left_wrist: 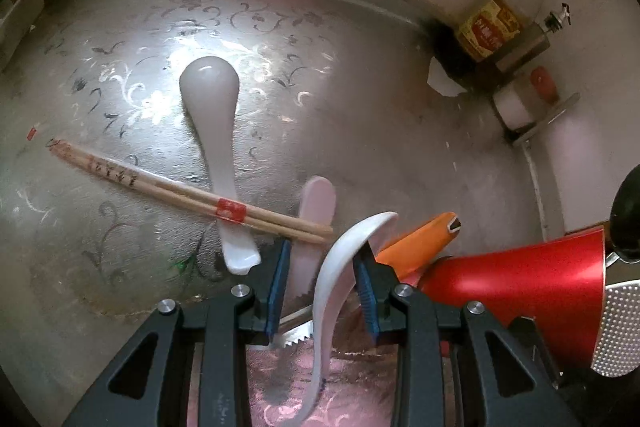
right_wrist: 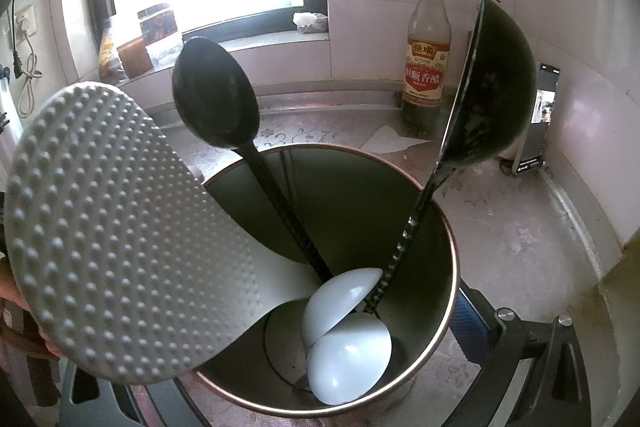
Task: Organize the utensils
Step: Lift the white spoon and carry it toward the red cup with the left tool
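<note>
One white spoon (left_wrist: 332, 291) pinched in left gripper (left_wrist: 324, 291) jaws, right's state unclear; canted hold risks slipping near red holder (left_wrist: 520, 283) at three o'clock.

A spoon (left_wrist: 212, 155) lay on the counter (left_wrist: 380, 115), chopsticks (left_wrist: 188, 193) crossing over its handle. Right of them stood the holder (left_wrist: 520, 279), and in it (right_wrist: 436, 227) leaned two ladles (right_wrist: 218, 95), a paddle (right_wrist: 120, 227) and two spoons (right_wrist: 348, 359). Behind it stood a bottle (right_wrist: 426, 47).
</note>
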`<state>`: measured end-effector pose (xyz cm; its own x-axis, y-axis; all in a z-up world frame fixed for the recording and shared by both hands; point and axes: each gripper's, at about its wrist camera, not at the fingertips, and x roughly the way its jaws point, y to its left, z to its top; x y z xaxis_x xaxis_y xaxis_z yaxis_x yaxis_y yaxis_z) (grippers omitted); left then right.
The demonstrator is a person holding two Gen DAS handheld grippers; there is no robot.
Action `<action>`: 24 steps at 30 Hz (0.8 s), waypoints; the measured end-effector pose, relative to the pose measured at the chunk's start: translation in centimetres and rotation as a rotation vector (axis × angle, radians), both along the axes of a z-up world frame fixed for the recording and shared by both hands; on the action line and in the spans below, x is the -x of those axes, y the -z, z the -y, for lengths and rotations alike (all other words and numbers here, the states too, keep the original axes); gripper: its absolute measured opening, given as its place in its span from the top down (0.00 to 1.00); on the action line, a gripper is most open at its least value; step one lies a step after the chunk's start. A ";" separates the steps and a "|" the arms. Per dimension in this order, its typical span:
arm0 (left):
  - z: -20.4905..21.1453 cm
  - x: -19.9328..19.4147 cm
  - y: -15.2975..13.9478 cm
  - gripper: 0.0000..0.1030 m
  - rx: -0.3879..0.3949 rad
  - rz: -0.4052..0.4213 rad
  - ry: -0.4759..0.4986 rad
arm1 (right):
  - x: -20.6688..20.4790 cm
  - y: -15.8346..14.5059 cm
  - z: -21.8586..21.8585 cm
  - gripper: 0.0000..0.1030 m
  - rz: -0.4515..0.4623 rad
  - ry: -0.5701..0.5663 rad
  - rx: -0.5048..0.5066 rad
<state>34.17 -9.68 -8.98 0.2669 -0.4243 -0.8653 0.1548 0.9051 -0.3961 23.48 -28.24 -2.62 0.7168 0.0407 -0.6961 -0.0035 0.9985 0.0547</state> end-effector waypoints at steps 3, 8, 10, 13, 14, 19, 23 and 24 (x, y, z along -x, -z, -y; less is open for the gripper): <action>0.2 0.0 0.0 0.88 0.017 0.010 0.011 | 0.0 -0.1 -0.1 0.00 0.000 0.000 0.000; -0.2 0.0 0.2 0.92 0.036 0.012 0.006 | 0.0 0.0 -0.1 0.00 0.000 0.001 0.000; -0.4 0.1 0.1 0.92 0.047 0.016 -0.008 | 0.0 0.0 -0.1 0.00 0.000 0.001 -0.001; -1.2 0.6 -0.4 0.92 0.063 0.039 -0.023 | 0.0 0.0 -0.1 0.00 0.000 0.002 -0.002; -1.4 0.8 -0.7 0.92 0.074 0.048 -0.029 | 0.0 0.0 -0.1 0.00 0.000 0.002 -0.003; -2.8 2.1 -3.5 0.92 0.103 0.134 -0.053 | 0.0 0.1 -0.2 0.00 0.000 0.003 -0.003; -4.0 3.2 -7.0 0.92 0.135 0.225 -0.074 | 0.0 0.1 -0.1 0.00 -0.002 0.004 -0.003; -4.3 3.5 -7.8 0.92 0.140 0.246 -0.077 | 0.0 0.1 -0.1 0.00 -0.003 0.004 -0.003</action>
